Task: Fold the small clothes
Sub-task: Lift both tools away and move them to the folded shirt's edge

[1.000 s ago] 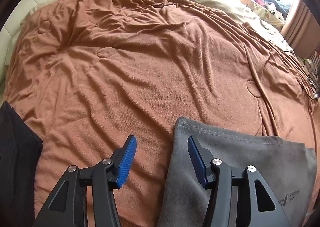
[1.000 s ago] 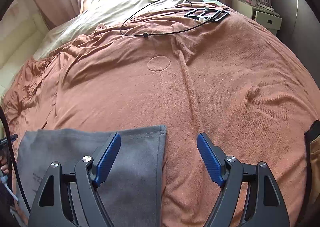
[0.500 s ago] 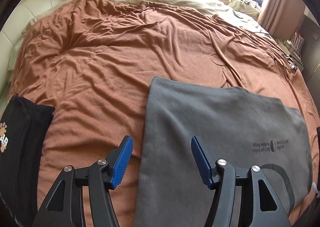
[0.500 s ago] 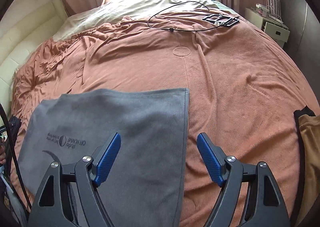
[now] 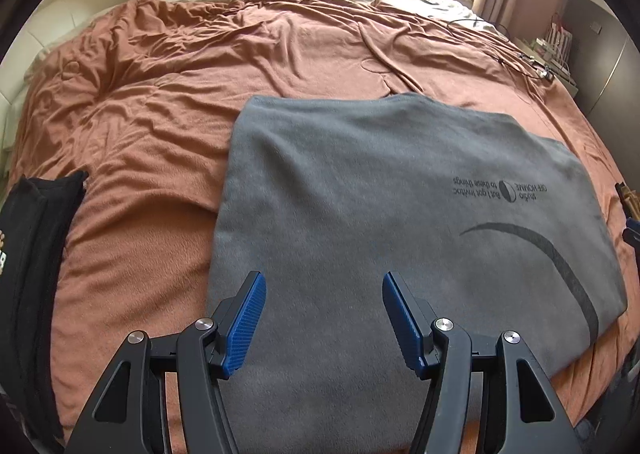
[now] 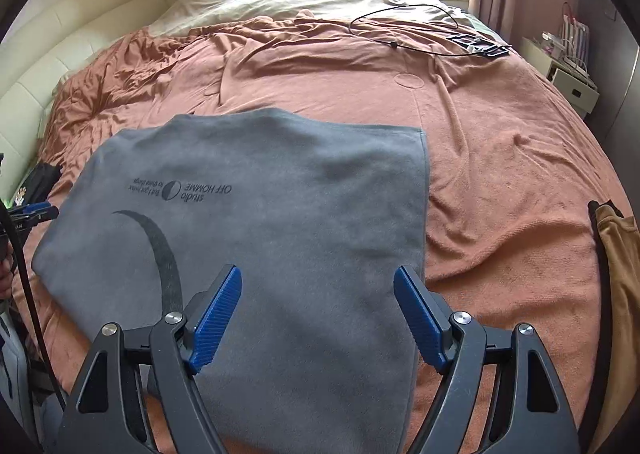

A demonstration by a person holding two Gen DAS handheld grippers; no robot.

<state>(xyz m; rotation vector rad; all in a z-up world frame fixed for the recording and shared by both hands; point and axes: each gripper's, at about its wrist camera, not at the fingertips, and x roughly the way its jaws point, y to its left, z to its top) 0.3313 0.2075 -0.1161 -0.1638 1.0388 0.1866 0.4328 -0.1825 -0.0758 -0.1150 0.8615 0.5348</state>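
In the left wrist view, one grey garment [image 5: 400, 221] lies flat on the brown blanket [image 5: 152, 141] of the bed, folded into a rough rectangle with dark print and a curved stripe facing up. The left gripper [image 5: 323, 318] hangs over the garment's near left part, its jaws parted about halfway with nothing between the two blue pads [image 5: 245, 328]. One black folded garment [image 5: 32, 254] sits at the left edge, apart from the grey one. In the right wrist view, the same grey garment [image 6: 280, 221] fills the middle, and the right gripper [image 6: 318, 318] hangs over its near right edge with jaws wide apart and empty. One tan garment [image 6: 618, 294] lies at the right edge, and one black cable [image 6: 404, 29] loops on the far blanket [image 6: 500, 157].
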